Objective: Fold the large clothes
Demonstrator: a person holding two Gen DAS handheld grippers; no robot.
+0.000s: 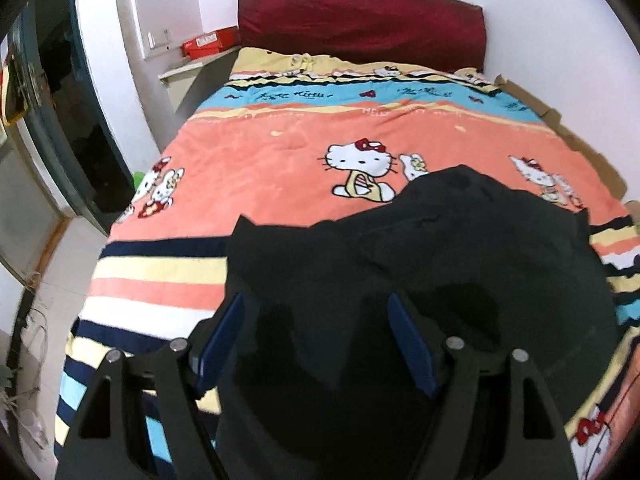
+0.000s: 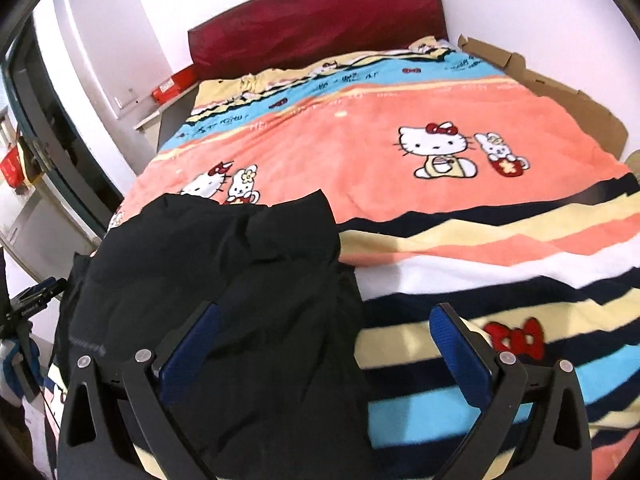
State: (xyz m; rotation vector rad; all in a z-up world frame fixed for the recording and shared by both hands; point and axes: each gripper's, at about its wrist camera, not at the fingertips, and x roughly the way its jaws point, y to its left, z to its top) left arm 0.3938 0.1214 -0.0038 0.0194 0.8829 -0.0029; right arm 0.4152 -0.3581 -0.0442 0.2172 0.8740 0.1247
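A large black garment [image 1: 440,264] lies crumpled on the near part of the bed; it also shows in the right wrist view [image 2: 224,272]. My left gripper [image 1: 316,308] is open, its blue-padded fingers [image 1: 408,340] hovering over the garment's near edge with nothing between them. My right gripper [image 2: 328,320] is open too, its left finger [image 2: 192,344] over the black cloth and its right finger [image 2: 460,344] over the striped blanket. Whether either touches the cloth I cannot tell.
The bed is covered by an orange cartoon-cat blanket [image 1: 280,152] with stripes near me. A dark red headboard [image 1: 360,24] stands at the far end. Cardboard [image 2: 560,92] lines the right side. A bedside shelf with a red box [image 1: 208,44] and a dark doorway [image 1: 60,120] are on the left.
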